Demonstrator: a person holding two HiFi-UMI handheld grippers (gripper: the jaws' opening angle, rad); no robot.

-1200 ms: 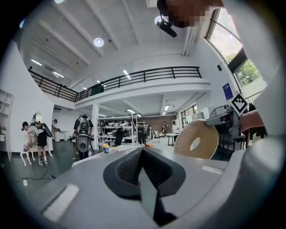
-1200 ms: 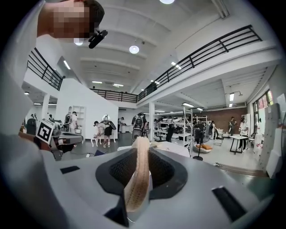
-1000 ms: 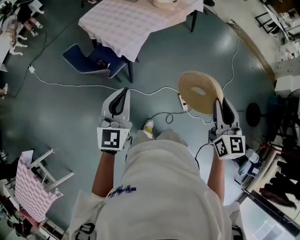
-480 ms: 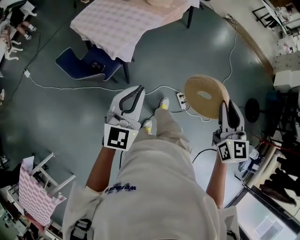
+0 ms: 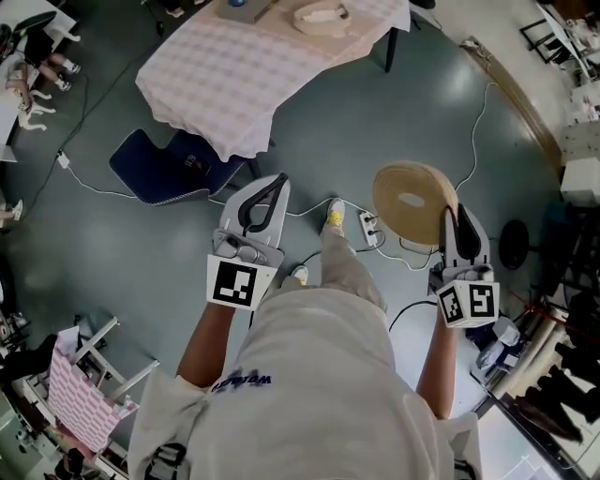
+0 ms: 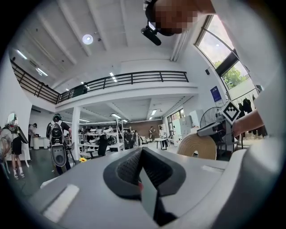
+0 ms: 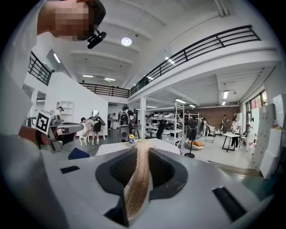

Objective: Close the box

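Note:
A round woven lid [image 5: 412, 202] stands on edge in my right gripper [image 5: 451, 219], which is shut on its rim; the rim [image 7: 137, 179] runs between the jaws in the right gripper view. My left gripper [image 5: 270, 186] is shut with nothing in it, held level at the left. The lid [image 6: 195, 146] also shows in the left gripper view, at the right. A shallow round woven box [image 5: 320, 17] sits on the pink checked table [image 5: 234, 75] far ahead, well beyond both grippers. The table [image 7: 117, 146] shows ahead in the right gripper view.
A blue chair [image 5: 173, 164] stands at the table's near left corner. A white cable and power strip [image 5: 368, 226] lie on the grey floor by the person's feet. Shelving [image 5: 562, 375] stands at the right. People stand at the hall's far side [image 6: 56, 143].
The person has stepped forward, so the table, chair and box sit nearer and more in view. Both grippers moved ahead with the body. The lid stays in the right gripper.

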